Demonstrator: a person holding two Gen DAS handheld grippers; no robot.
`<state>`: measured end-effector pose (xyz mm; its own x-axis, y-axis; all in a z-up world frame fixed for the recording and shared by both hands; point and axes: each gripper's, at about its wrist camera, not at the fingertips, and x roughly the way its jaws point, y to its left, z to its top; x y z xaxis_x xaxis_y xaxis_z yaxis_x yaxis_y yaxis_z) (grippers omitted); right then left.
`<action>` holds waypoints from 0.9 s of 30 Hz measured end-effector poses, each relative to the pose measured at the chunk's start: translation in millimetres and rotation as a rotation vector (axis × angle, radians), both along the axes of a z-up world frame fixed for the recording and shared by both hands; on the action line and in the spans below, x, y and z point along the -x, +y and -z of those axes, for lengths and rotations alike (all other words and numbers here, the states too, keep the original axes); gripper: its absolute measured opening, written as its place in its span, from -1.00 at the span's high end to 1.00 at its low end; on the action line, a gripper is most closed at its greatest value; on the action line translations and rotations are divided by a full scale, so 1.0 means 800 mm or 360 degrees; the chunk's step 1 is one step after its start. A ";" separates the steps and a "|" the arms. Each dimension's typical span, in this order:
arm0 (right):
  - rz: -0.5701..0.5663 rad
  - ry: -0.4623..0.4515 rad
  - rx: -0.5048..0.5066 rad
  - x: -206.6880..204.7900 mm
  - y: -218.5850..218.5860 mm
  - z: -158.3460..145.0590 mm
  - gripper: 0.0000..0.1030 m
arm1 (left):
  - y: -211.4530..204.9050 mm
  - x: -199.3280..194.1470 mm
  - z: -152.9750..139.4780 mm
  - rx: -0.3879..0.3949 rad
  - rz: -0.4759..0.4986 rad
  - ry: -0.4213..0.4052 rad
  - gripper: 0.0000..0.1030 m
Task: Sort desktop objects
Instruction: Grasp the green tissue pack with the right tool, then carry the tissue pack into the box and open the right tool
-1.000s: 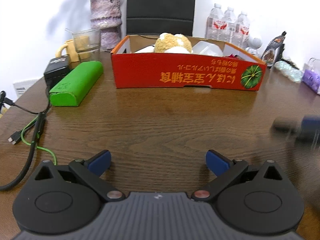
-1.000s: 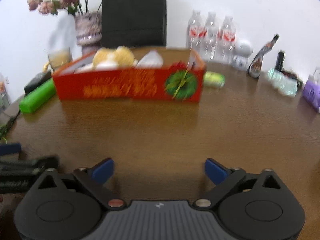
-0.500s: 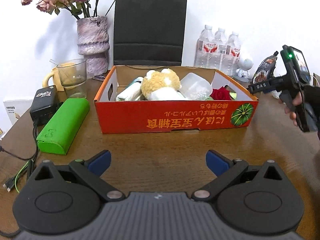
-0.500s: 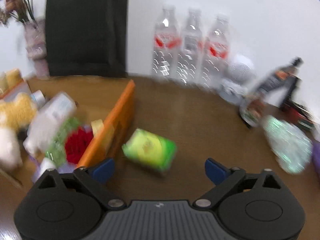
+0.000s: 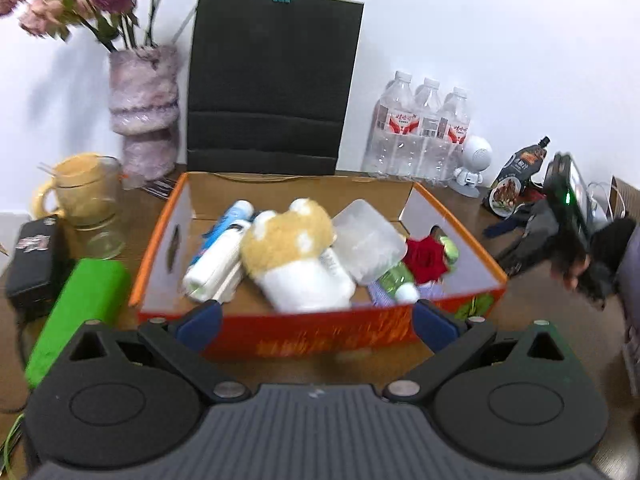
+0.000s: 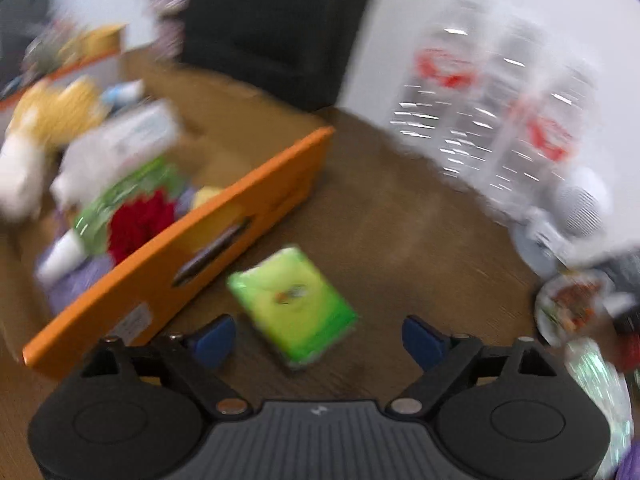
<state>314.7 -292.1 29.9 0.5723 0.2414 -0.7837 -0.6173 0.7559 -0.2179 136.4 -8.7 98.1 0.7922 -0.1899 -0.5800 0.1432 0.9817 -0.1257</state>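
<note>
The right claw hung tipped down over a small green and yellow plastic-wrapped packet that lay flat on the dark wooden bench, just beside the outer end wall of the orange cardboard box. Its blue-padded jaws stood wide and were closing, with nothing yet pressed between them; the packet sat a little ahead of the pads and toward the left one.

To my eye the step in hand was picking up that packet. Doing it well would mean centring the claw over it, coming down until the pads flanked its two long sides, and keeping the left pad off the box wall, which ran very close. The packet looked soft, so a gentle squeeze should do.

The left claw waited with its jaws apart and empty at the box's red front wall. Inside the box lay a white tube with a blue cap, a tan and white plush toy, a clear plastic tub, a red rose and a small green bottle with a white cap. The far left corner still had bare floor.
</note>
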 end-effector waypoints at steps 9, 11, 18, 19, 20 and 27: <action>0.0045 0.0203 -0.0343 -0.044 -0.018 0.008 0.12 | 0.001 -0.036 0.011 -0.0002 -0.0035 0.0090 -1.00; 0.0022 0.0220 -0.0305 -0.035 -0.018 0.004 0.14 | 0.001 -0.041 0.014 -0.0021 -0.0042 0.0094 -1.00; 0.0265 -0.0037 -0.0283 -0.003 -0.048 -0.080 0.15 | 0.013 -0.065 0.001 0.0011 -0.0081 0.0077 -1.00; 0.0338 -0.0096 -0.0327 0.001 -0.044 -0.098 0.14 | 0.015 -0.074 -0.004 0.0014 -0.0085 0.0078 -1.00; 0.0400 -0.0129 -0.0378 0.005 -0.033 -0.114 0.14 | 0.017 -0.083 -0.006 0.0014 -0.0088 0.0092 -1.00; 0.0641 0.0127 -0.0532 -0.004 0.108 -0.111 0.13 | 0.019 -0.166 0.006 -0.0121 -0.0203 0.0314 -1.00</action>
